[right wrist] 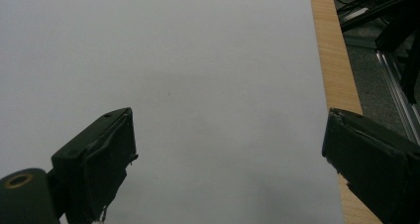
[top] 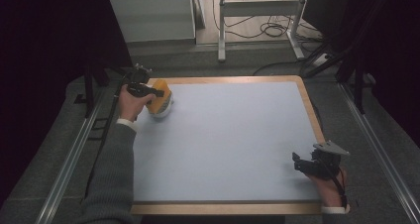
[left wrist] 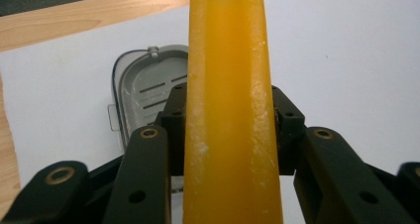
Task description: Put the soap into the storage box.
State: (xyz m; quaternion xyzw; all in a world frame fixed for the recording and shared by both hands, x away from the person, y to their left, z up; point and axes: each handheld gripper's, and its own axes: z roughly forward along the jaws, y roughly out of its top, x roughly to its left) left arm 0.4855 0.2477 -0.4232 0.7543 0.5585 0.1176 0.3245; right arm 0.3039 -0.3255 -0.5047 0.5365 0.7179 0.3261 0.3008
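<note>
An orange bar (top: 160, 98) stands on edge at the table's far left corner, with my left gripper (top: 150, 93) shut on it. In the left gripper view the orange bar (left wrist: 228, 60) rises between the two black fingers (left wrist: 171, 115), which press on its sides. Just behind and under it lies a grey slotted dish (left wrist: 143, 87) with a clear rim, which the high view shows as a pale dish (top: 163, 112) below the bar. My right gripper (top: 303, 163) rests near the front right corner, open and holding nothing, its fingers (right wrist: 106, 144) wide apart over bare mat.
The table is a pale blue mat (top: 233, 135) on a wood-edged board (top: 311, 110). Metal rails (top: 69, 159) run along both sides. Beyond the far edge stand a white cabinet (top: 153, 16), a metal frame (top: 260, 8) and floor cables (top: 275, 29).
</note>
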